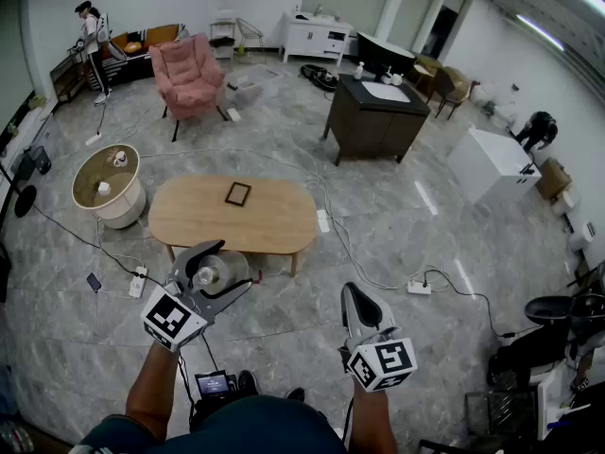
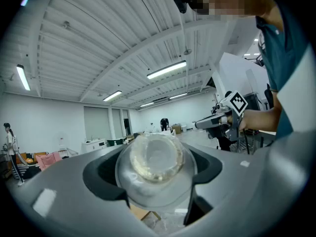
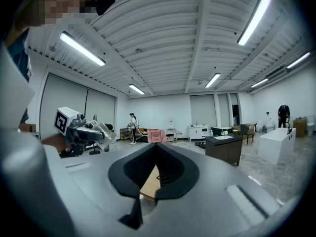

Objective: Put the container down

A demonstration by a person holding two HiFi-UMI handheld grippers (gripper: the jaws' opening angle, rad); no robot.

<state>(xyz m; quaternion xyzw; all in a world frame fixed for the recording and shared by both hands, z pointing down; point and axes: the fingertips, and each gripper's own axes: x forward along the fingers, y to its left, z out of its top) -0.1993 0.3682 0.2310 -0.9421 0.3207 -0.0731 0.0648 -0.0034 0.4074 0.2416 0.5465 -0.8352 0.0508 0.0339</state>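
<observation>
A clear round container (image 1: pixel 217 273) lies between the jaws of my left gripper (image 1: pixel 233 266), which is shut on it and held up over the floor just in front of the oval wooden table (image 1: pixel 274 223). In the left gripper view the container (image 2: pixel 156 158) fills the space between the dark pads of the left gripper (image 2: pixel 155 168), its end facing the camera. My right gripper (image 1: pixel 356 297) is shut with nothing in it, to the right of the left one and apart from it. In the right gripper view the right gripper (image 3: pixel 157 148) has its jaws together, and the container (image 3: pixel 104 131) shows at the left.
A small dark frame (image 1: pixel 237 194) lies on the wooden table. A round side table (image 1: pixel 106 183) stands to its left, with a pink armchair (image 1: pixel 189 72) behind. A dark cabinet (image 1: pixel 376 119) is at the back right. Cables and a power strip (image 1: pixel 419 288) run across the floor.
</observation>
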